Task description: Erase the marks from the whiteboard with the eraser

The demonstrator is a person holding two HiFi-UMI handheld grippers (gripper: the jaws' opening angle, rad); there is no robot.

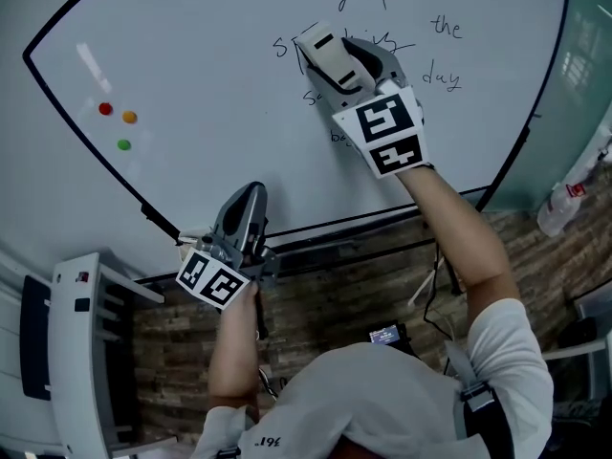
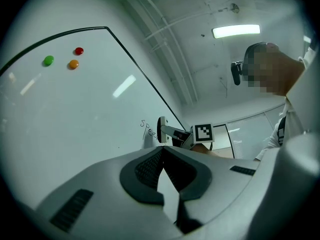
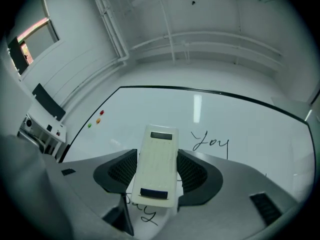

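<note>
Seemingly mid-wipe, the eraser point(image 1: 320, 52) is clamped in the right gripper point(image 1: 337, 63) at the whiteboard point(image 1: 191, 75). Written words point(image 1: 446, 27) at its twelve and three o'clock call for sweeps there. At seven o'clock, the left gripper point(image 1: 241, 220) is closed, empty.

Whiteboard point(image 1: 172, 75) ahead, filling upper view. Eraser point(image 1: 319, 50) against board's upper middle, between jaws of right gripper point(image 1: 330, 60). Handwriting point(image 1: 446, 27) on board above eraser, to its right, and partly under it. Three magnets point(image 1: 117, 122) clustered on board's left part, well apart from eraser. Left gripper point(image 1: 251, 194) lower and left of right gripper, near board's bottom edge, tips toward board. Ledge point(image 1: 325, 228) along bottom edge. Bottle point(image 1: 564, 199) beyond board's right edge. Rack point(image 1: 81, 352) at lower left, below board.
</note>
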